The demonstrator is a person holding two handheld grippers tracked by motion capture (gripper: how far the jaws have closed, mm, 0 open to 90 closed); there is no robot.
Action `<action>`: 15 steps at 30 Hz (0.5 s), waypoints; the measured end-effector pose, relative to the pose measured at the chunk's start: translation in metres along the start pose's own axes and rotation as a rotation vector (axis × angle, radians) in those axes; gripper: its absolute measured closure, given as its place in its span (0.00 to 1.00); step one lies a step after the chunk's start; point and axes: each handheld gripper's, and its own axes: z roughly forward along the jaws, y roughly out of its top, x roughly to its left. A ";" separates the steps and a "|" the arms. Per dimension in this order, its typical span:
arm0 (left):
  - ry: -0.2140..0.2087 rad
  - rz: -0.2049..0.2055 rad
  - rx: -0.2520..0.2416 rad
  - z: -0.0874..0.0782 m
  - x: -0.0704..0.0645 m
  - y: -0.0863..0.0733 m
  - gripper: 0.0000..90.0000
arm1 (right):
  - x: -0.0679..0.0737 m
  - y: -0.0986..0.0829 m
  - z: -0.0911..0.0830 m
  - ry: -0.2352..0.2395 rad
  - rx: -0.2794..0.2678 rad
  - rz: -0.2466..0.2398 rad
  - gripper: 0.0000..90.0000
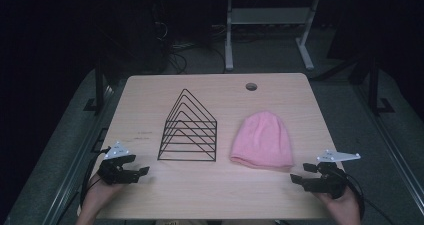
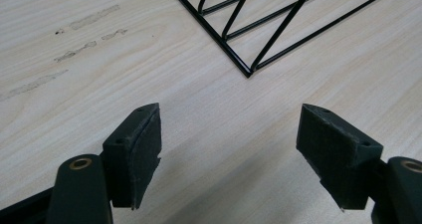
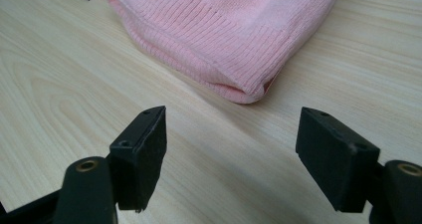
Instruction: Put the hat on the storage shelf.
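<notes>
A pink knitted beanie (image 1: pixel 263 140) lies flat on the wooden table (image 1: pixel 210 195), right of centre, its ribbed brim toward me. Left of it stands a black wire rack (image 1: pixel 189 128) of triangular dividers. My left gripper (image 1: pixel 141 172) rests at the table's front left, open and empty, a short way from the rack's near corner (image 2: pixel 247 74). My right gripper (image 1: pixel 300 175) sits at the front right, open, nothing between its jaws. The beanie's brim corner (image 3: pixel 239 92) lies just ahead of my right gripper (image 3: pixel 231 149).
A round cable hole (image 1: pixel 251 87) sits near the table's far edge. Beyond the table stand a white desk frame (image 1: pixel 229 35) and cables on a dark floor. Faint scuff marks (image 2: pixel 74 40) show on the wood left of the rack.
</notes>
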 end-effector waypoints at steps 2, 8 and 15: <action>0.000 0.002 0.006 0.001 0.000 0.000 0.29 | 0.000 0.000 0.000 0.000 0.002 0.005 0.31; -0.005 0.001 0.005 -0.001 -0.001 -0.001 0.29 | 0.000 0.002 -0.001 -0.010 0.000 0.003 0.31; 0.003 -0.003 -0.009 -0.005 0.000 -0.003 0.29 | 0.002 0.018 -0.007 -0.017 -0.020 -0.026 0.30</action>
